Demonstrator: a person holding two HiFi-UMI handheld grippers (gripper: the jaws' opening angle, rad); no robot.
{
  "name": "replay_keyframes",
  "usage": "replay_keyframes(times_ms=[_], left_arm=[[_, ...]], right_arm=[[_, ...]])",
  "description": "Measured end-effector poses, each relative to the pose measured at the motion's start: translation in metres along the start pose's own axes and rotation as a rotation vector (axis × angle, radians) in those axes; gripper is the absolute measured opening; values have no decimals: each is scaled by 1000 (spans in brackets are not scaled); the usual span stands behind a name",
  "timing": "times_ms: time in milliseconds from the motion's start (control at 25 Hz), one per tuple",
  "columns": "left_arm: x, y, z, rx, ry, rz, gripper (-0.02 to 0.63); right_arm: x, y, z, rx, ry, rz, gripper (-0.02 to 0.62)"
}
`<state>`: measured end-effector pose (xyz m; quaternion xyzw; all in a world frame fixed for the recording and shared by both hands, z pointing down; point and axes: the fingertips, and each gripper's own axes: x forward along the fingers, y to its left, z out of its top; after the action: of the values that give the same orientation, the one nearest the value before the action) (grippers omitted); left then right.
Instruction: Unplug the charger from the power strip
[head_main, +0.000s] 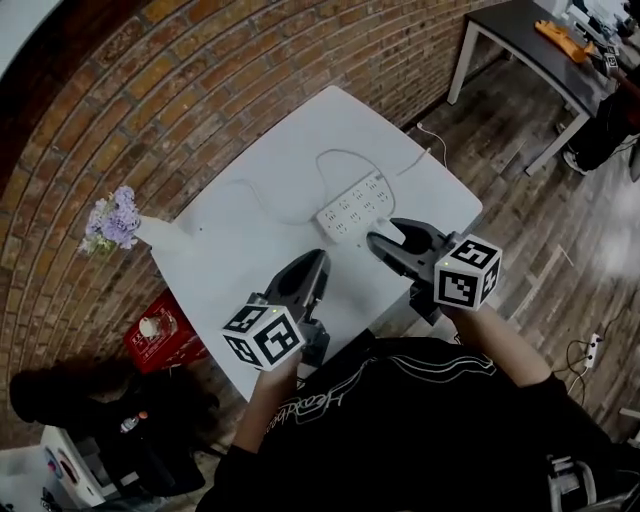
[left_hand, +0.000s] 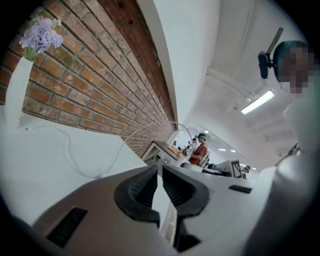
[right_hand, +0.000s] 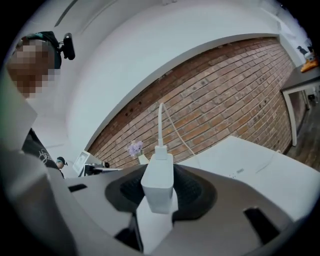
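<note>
Grips white block charger (right_hand: 159, 182) firmly in right tongs (head_main: 385, 243), clear of white power strip (head_main: 352, 207) at 11 o'clock on white tabletop (head_main: 235, 245); leaves left tongs (left_hand: 160, 185) nearly closed, empty; seems unplugged; calls next for laying charger down, cable slack.

Brick wall (head_main: 200, 80); wood-plank floor (head_main: 540, 250); white table (head_main: 240, 235)

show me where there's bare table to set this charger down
For the charger: the table far corner beyond the cable loop, and the near-left part between vase and left gripper. Crowded around the power strip.
</note>
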<state>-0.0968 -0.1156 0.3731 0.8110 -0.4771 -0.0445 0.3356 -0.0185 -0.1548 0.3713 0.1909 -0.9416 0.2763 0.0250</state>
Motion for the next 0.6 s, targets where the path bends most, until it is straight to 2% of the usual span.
replay_keyframes(times_ms=[200, 440, 600], left_arm=[[-28, -44, -4, 78, 10, -53, 20], [-54, -78, -1, 203, -25, -55, 17], [-60, -87, 1, 210, -47, -50, 15]], right_arm=[[-29, 28, 0, 1, -11, 51, 118], [-55, 55, 3, 3, -31, 104, 118], [-65, 68, 9, -6, -41, 131, 118]])
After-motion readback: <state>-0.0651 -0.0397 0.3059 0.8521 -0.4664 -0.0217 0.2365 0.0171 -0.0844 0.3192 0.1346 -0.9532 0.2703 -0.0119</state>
